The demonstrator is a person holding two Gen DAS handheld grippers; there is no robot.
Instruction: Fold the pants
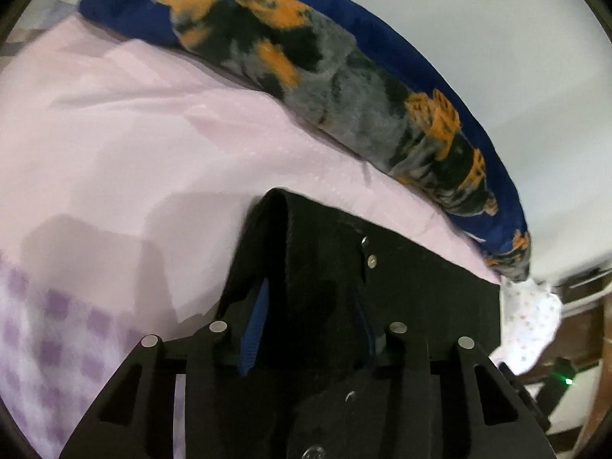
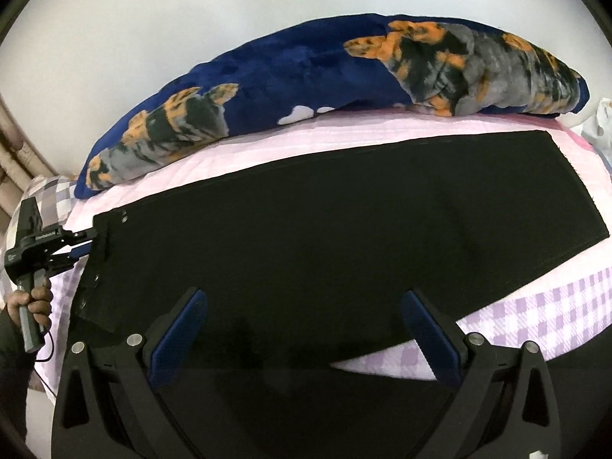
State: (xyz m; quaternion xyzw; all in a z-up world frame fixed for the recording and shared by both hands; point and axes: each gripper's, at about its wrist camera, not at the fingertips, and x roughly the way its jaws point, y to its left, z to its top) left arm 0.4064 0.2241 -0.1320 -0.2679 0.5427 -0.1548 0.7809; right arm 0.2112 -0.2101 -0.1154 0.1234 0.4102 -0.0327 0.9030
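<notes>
Black pants [image 2: 344, 229] lie flat across the bed, waistband to the left and leg hem to the right. In the right wrist view my left gripper [image 2: 93, 243] sits at the far corner of the waistband, with its fingers on either side of the edge. In its own view the black fabric [image 1: 420, 287] fills the gap between the blue pads [image 1: 252, 329], and a fold of waistband with metal studs stands up between them; my left gripper [image 1: 310, 287] is shut on it. My right gripper [image 2: 304, 293] hangs wide open above the near edge of the pants, with nothing between its pads.
A blue plush blanket [image 2: 306, 72] with orange and grey print runs along the far side of the bed, against a white wall. The bed carries a pink sheet [image 1: 153, 134] and a purple checked one [image 2: 535, 313]. A hand [image 2: 30, 302] holds the left gripper's handle. A white dotted cloth [image 1: 531, 313] lies at the bed's end.
</notes>
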